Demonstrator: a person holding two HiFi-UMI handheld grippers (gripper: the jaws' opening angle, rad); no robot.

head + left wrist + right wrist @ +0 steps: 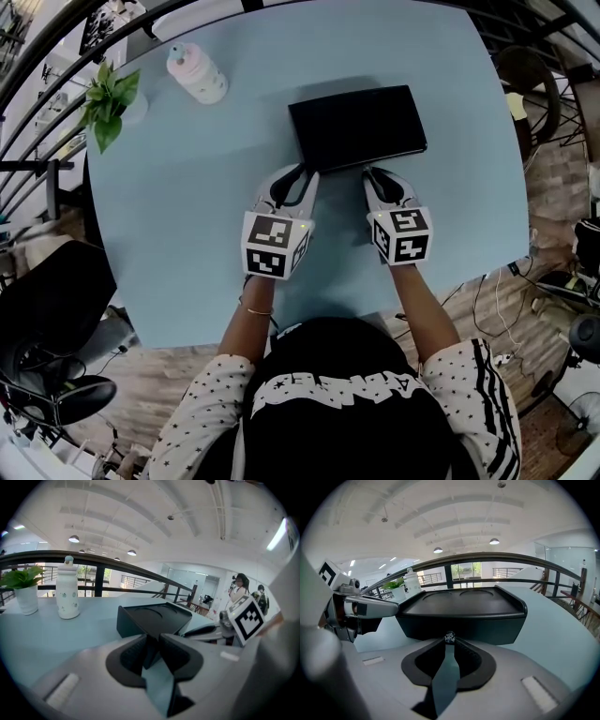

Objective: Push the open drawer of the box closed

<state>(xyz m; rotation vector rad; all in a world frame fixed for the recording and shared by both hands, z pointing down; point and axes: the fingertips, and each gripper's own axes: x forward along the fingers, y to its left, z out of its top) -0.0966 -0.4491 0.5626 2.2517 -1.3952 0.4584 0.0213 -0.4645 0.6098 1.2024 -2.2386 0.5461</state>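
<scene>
A flat black box (356, 127) (154, 618) (461, 609) lies on the light blue table (187, 216). Its near face looks flush, with no gap that I can make out. My left gripper (307, 175) (150, 639) sits at the box's near left corner. Its jaws are almost together, and the corner edge shows in the narrow slit between the tips. My right gripper (369, 172) (449, 641) is shut. Its tips meet at a small shiny knob (449, 637) on the near face. Neither gripper holds anything.
A pale bottle (199, 75) (67, 592) and a potted plant (111, 101) (23, 585) stand at the table's far left. A dark railing runs behind the table. A black chair (47, 300) is on the floor to my left.
</scene>
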